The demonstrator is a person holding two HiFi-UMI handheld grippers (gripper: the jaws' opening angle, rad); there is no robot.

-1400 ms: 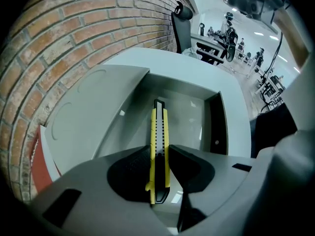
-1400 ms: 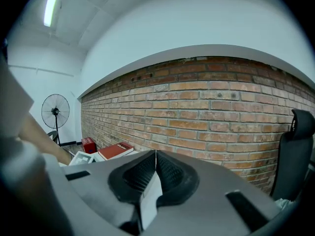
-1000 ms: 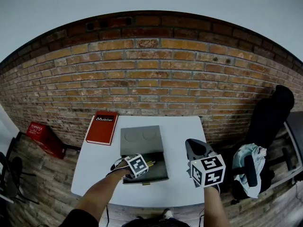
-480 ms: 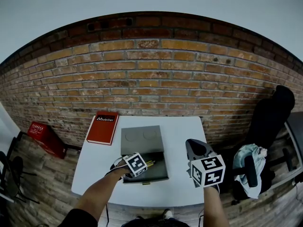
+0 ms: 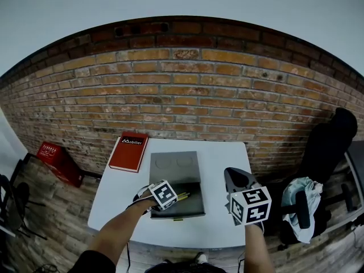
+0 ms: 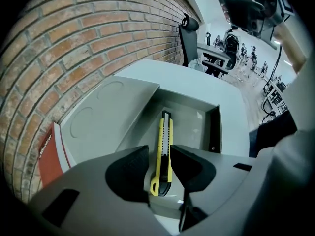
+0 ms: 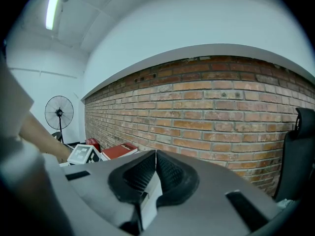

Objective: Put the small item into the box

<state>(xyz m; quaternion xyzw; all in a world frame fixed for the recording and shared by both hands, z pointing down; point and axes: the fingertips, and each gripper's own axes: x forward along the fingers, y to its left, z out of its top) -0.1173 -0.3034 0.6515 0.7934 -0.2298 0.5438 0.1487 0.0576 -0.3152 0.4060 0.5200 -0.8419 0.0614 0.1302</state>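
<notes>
A yellow and black utility knife (image 6: 163, 146) lies flat in the tray of an open grey box (image 6: 197, 113), whose lid (image 5: 176, 165) lies folded back toward the wall. My left gripper (image 6: 158, 154) points steeply down over the tray. Its jaws have just been opening and now stand open on either side of the knife without touching it. In the head view the knife (image 5: 182, 196) shows beside the left gripper (image 5: 169, 199). My right gripper (image 5: 231, 174) is shut on nothing above the table's right side, and the right gripper view shows its pads (image 7: 168, 172) pressed together.
A red book (image 5: 129, 152) lies at the far left corner of the white table (image 5: 111, 201). A red crate (image 5: 56, 158) stands on the floor at left. A black chair with a cloth (image 5: 300, 197) stands at right. A brick wall runs behind the table.
The left gripper has risen slightly over the box tray. The knife stays lying in the tray. The right gripper has kept still.
</notes>
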